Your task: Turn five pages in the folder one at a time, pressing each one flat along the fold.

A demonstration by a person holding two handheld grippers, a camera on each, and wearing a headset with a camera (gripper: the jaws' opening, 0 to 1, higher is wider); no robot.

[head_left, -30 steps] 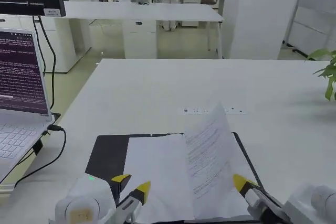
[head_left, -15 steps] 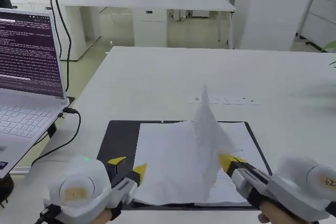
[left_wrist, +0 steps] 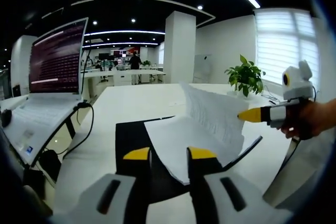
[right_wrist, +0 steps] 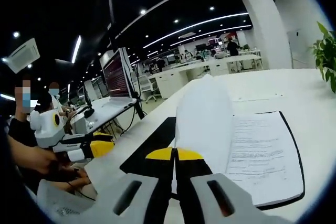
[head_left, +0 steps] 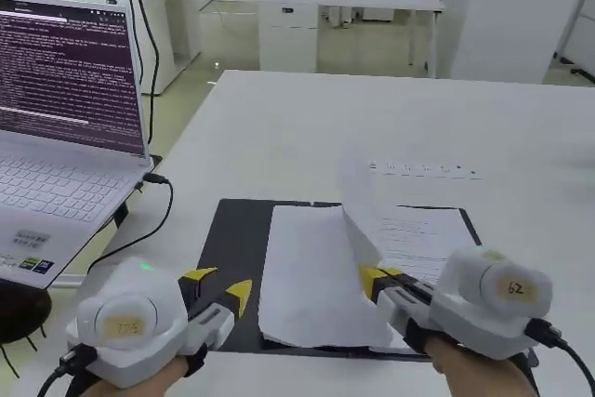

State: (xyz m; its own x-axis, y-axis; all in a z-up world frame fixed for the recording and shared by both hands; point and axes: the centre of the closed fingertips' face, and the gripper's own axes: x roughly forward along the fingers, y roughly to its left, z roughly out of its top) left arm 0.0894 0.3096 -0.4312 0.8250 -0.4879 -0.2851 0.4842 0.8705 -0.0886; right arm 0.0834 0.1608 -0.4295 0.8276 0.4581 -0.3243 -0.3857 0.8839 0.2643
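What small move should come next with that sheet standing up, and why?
Probably swing the page leftward and lay it on the turned sheets: the right gripper is shut on its lower edge, it stands half-turned over the folder, and the open left gripper hovers nearby.

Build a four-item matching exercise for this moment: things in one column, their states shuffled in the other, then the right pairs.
Things
1. left gripper
2. right gripper
3. laptop
4. folder

States
A. lying open on the table
B. shut on a lifted page
C. open, holding nothing
D. switched on, showing text

Pairs: 1-C; 2-B; 3-D; 4-A
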